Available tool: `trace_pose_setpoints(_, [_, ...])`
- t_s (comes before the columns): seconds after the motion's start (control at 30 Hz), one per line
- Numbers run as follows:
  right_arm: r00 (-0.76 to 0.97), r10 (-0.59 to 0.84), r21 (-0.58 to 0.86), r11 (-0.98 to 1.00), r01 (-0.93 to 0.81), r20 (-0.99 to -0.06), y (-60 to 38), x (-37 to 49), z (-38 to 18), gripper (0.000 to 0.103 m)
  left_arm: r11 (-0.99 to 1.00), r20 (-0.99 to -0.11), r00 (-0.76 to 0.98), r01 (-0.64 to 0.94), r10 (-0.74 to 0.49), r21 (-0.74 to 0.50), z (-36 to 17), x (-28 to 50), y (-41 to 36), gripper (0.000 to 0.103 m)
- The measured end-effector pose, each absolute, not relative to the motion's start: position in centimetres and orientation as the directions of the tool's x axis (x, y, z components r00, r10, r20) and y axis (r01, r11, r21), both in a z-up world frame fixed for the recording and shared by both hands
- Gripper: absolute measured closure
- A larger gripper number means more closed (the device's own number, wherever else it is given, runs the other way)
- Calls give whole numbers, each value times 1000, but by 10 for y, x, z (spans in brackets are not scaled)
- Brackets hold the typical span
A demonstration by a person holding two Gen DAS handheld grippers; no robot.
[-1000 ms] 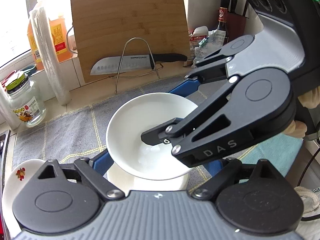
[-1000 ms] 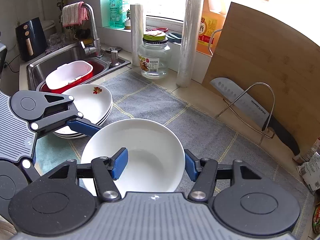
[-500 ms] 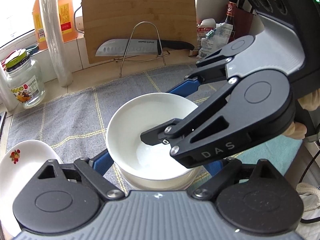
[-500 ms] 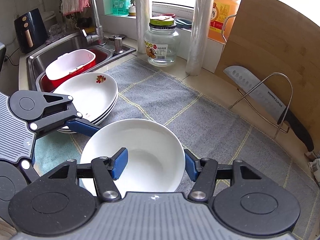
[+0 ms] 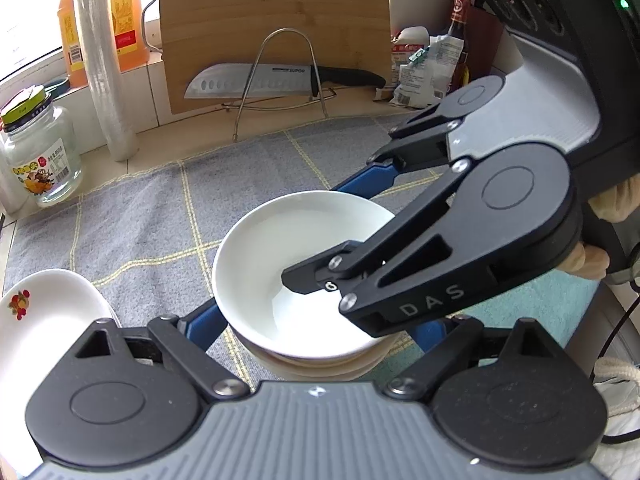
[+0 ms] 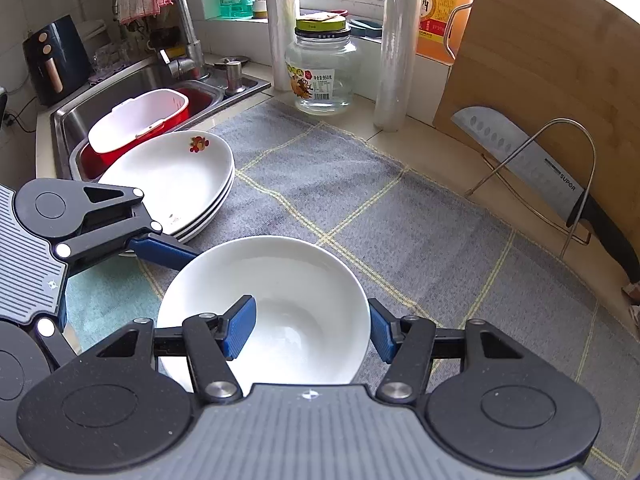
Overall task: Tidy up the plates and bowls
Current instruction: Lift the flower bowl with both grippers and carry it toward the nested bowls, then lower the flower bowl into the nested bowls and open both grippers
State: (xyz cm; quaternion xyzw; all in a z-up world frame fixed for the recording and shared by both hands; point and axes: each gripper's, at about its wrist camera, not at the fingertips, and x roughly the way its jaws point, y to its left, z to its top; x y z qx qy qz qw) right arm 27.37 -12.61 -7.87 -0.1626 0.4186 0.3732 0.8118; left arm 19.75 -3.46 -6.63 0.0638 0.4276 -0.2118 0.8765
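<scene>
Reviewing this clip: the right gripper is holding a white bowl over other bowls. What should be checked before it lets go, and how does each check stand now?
1. Right gripper clamped on the top bowl: ok, one pad inside the rim, one outside.
2. Top bowl seated in the bowl stack: cannot tell; it sits over the stack, but contact is hidden.
3. Left gripper flanking the stack: ok; whether its pads press, cannot tell.
4. Plate stack apart from the bowl: ok.
5. Knife on its rack, away from both grippers: ok.

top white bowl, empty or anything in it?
Empty. The top white bowl shows a bare glossy inside in both wrist views; only one right gripper finger reaches inside it.
</scene>
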Motion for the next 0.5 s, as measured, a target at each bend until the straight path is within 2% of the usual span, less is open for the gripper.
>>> trace_pose_setpoints(0.5, [370,476,59,672,-738,-798,-130,273,-81,36,899,-778,544,433,-316,-62,-66,199,-37,9])
